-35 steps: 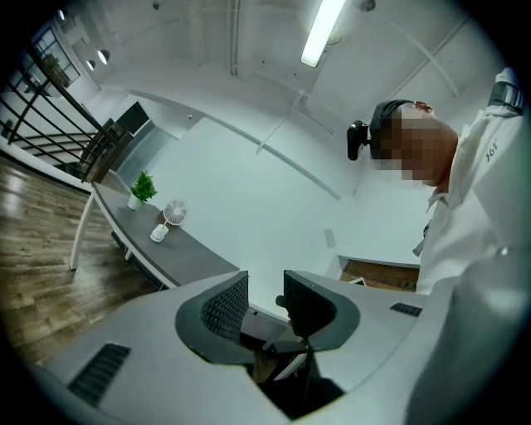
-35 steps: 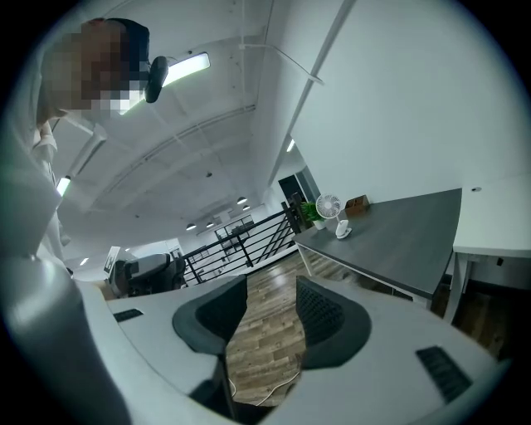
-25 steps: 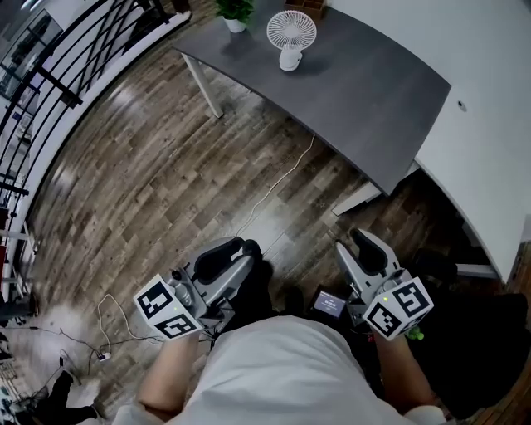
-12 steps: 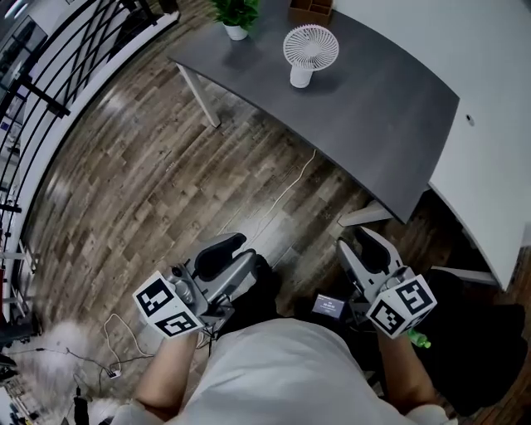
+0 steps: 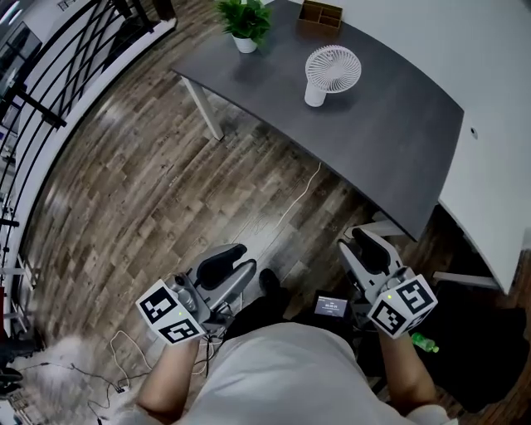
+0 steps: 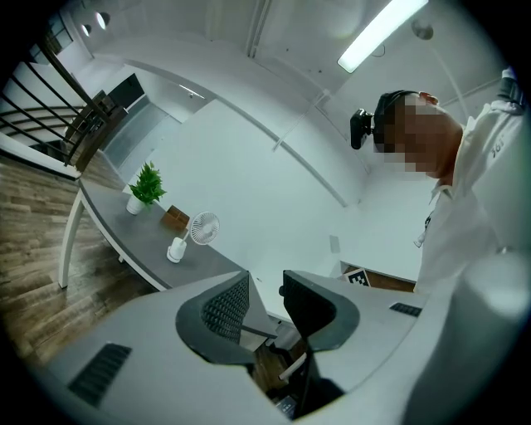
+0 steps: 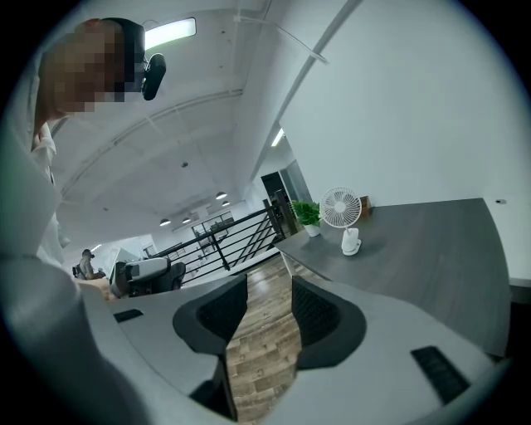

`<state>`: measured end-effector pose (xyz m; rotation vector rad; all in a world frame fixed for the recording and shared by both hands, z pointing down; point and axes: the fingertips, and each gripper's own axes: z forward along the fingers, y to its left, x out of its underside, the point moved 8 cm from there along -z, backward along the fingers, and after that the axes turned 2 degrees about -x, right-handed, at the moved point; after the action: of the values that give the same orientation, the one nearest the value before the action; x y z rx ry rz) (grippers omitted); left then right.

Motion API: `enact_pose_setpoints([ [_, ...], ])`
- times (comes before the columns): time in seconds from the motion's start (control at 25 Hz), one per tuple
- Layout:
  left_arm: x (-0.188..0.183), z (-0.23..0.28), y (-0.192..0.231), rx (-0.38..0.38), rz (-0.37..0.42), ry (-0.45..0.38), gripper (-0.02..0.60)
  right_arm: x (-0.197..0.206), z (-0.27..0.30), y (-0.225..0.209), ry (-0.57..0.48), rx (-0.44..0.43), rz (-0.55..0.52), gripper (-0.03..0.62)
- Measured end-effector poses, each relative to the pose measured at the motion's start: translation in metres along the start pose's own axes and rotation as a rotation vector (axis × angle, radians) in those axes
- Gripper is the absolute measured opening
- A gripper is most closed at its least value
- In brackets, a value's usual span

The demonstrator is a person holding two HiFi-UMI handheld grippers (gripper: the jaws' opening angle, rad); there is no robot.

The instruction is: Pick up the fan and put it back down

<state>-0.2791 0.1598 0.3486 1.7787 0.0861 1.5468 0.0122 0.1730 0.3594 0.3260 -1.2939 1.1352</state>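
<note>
The fan stands upright on the dark grey surface, its round white grille tilted a little above its small base. It is well apart from both tools and nothing touches it. A potted plant and a small wooden box sit on the same surface, toward its far edge.

The left hand-held gripper hangs over the wooden floor, close to the person's body. Its jaws stand apart with nothing between them, only the room beyond showing in the gap. The right hand-held gripper is held at the person's other side, near the surface's near corner. Its jaws are likewise parted and empty, with floorboards showing through the gap. Both point roughly toward the fan.

A thin pale cable trails across the floor below the surface, and a black railing runs along the floor's left edge.
</note>
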Motion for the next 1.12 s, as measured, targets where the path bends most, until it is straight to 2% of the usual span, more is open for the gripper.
enact_pose_setpoints([
  [0.32, -0.012, 0.000, 0.020, 0.025, -0.002, -0.001, 0.141, -0.009, 0.013, 0.005, -0.004, 0.034, -0.016, 0.169],
  [0.64, -0.010, 0.023, 0.023, 0.041, -0.002, -0.001, 0.141, -0.011, 0.007, -0.014, -0.024, 0.058, -0.016, 0.169],
  [0.76, -0.009, 0.037, 0.024, 0.034, 0.000, -0.004, 0.141, -0.017, 0.009, -0.029, -0.026, 0.047, -0.027, 0.169],
  [1.12, -0.022, 0.106, 0.040, -0.050, 0.000, -0.026, 0.141, -0.055, 0.031, -0.100, -0.023, -0.004, -0.039, 0.169],
])
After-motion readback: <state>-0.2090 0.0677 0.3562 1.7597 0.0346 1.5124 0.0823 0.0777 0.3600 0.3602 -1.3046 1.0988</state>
